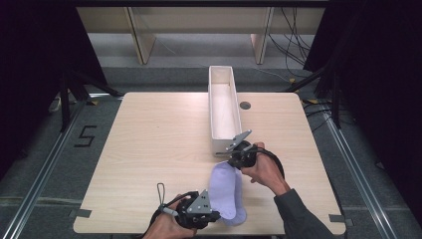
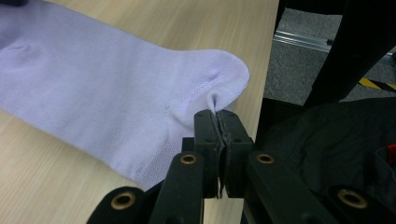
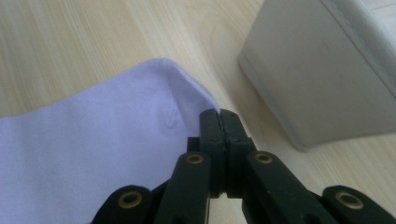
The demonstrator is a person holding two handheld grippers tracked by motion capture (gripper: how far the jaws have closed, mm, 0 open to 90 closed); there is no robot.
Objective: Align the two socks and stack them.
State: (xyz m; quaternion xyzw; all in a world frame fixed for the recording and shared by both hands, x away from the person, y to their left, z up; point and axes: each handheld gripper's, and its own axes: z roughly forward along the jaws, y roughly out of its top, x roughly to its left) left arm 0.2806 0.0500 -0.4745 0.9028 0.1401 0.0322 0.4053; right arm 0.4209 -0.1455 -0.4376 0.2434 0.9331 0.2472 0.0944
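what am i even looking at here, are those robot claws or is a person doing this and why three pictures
A person is doing it. Each hand holds a hand-held tool with two black jaws, a stand-in for a robot claw. The wide picture comes from a camera above the person's side of the wooden table, looking forward and down. There you see the left gripper near the front edge and the right gripper farther up. The other two pictures come from small cameras riding on each tool, looking along its jaws.

On the table lie a pale lilac sock and a long, narrow white box, open on top. Both tools are pinched shut on the sock, the left one at one end and the right one at the other end, close to the box.
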